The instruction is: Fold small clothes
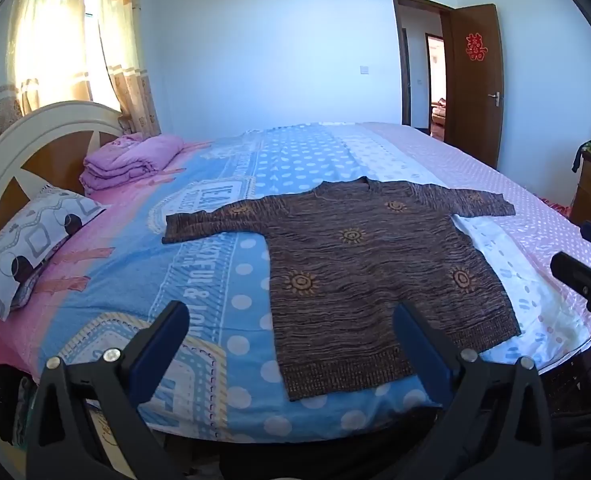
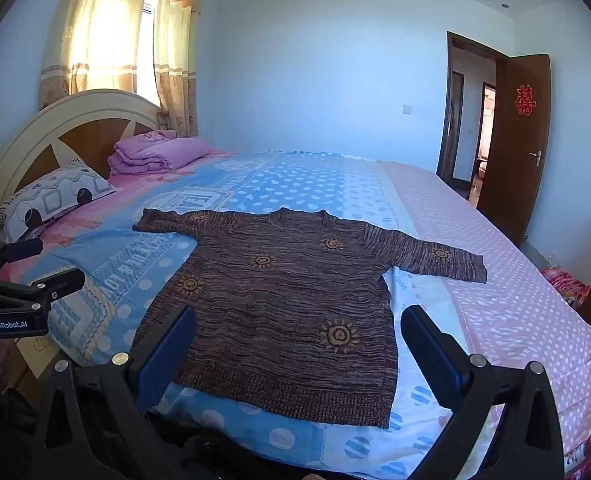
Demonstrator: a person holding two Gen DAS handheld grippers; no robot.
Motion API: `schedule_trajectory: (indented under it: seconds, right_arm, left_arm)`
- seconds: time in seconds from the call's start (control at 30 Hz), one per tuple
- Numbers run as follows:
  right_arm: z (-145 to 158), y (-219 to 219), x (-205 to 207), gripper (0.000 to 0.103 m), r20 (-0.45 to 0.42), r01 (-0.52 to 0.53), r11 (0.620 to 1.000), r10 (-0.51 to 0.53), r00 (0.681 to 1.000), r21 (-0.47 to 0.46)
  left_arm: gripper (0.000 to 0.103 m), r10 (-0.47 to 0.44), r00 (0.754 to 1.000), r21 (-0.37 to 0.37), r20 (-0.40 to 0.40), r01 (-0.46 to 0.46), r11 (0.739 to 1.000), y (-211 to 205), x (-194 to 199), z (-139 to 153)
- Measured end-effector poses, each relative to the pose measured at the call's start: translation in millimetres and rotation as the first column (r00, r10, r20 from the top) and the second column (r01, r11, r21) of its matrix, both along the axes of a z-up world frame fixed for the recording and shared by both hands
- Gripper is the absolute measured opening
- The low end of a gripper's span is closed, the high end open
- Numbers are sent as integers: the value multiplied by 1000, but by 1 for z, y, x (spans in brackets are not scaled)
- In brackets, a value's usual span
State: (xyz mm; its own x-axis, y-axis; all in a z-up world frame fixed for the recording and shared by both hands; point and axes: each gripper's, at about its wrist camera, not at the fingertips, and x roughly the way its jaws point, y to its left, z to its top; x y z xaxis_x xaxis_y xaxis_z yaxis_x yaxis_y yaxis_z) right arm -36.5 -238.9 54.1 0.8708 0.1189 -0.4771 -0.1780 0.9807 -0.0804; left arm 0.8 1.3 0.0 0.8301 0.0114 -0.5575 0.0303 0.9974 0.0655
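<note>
Blue-padded left gripper (image 1: 291, 344) hangs with jaws spread wide, holding nothing, just short of the sweater's hem; right gripper (image 2: 297, 348) likewise gapes empty at the hem. Brown knit sweater (image 1: 371, 268) lies flat and face-up on the bed (image 1: 199, 264), long axis running from the hem nearest you away to the collar, sleeves stretched out sideways. Your left tongs sit nearer the hem's left corner, right tongs nearer its right corner; I'd guess each takes its own side.

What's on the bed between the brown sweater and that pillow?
Nothing but bedsheet: in both views, only the blue-and-pink patterned cover lies between the sweater and the pillow. The folded purple blanket sits farther back, by the headboard.
</note>
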Motion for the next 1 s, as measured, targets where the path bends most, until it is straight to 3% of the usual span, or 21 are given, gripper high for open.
schedule_trajectory:
  seconds: [0.2, 1.0]
  right_arm:
    - [-1, -1, 4, 102, -6, 6, 1000, -6, 1000, 0]
    - [-6, -8, 6, 102, -27, 24, 999, -23, 999, 27]
  left_arm:
    - [103, 12, 999, 35, 32, -13, 999, 2, -2, 0]
    - [103, 52, 999, 15, 8, -52, 999, 14, 9, 0]
